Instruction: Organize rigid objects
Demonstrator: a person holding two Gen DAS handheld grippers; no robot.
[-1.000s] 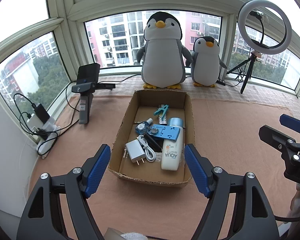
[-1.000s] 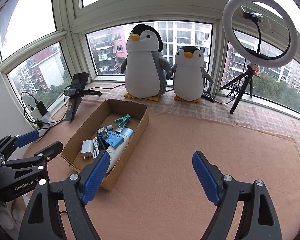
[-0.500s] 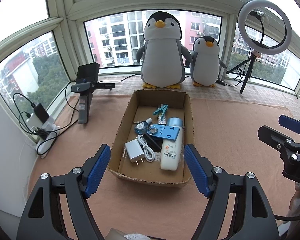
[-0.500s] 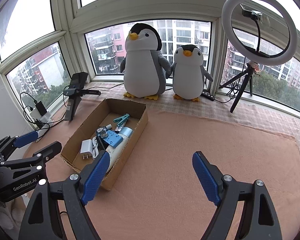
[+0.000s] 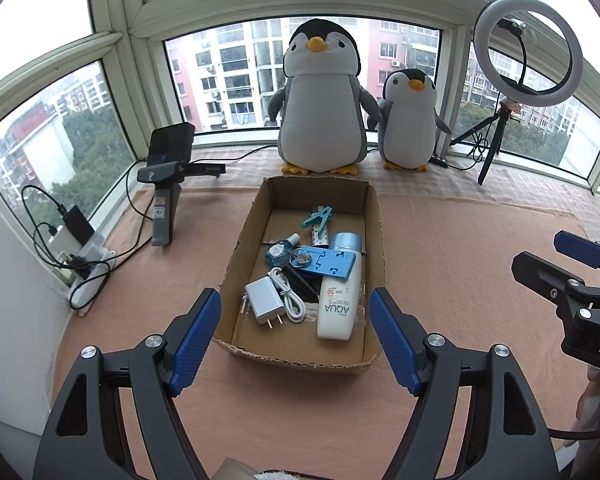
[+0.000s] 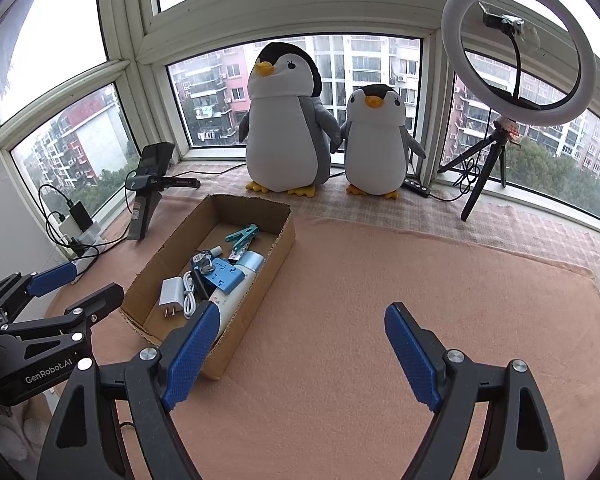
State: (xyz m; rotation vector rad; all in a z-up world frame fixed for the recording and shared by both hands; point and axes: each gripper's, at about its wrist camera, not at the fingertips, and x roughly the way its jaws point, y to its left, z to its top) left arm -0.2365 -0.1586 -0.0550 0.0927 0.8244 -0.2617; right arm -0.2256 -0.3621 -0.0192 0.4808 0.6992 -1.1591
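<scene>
The cardboard box [image 5: 374,236] sits on the pink mat [image 5: 460,240], holding a white charger [image 5: 263,299], a coiled cable [image 5: 290,295], a sunscreen bottle [image 5: 337,298], a blue stand [image 5: 327,261] and a teal clip [image 5: 318,216] in 1 loose heap; the left gripper [image 5: 295,338] hangs over the box's near end, fingers apart and empty; the right gripper [image 6: 298,354] hovers beside the box, fingers likewise apart, holding nothing. The risks, as I judge them: the stand overlaps the bottle, so lifting either may drag the other; wide fingers may snag the cable or knock the box wall.
</scene>
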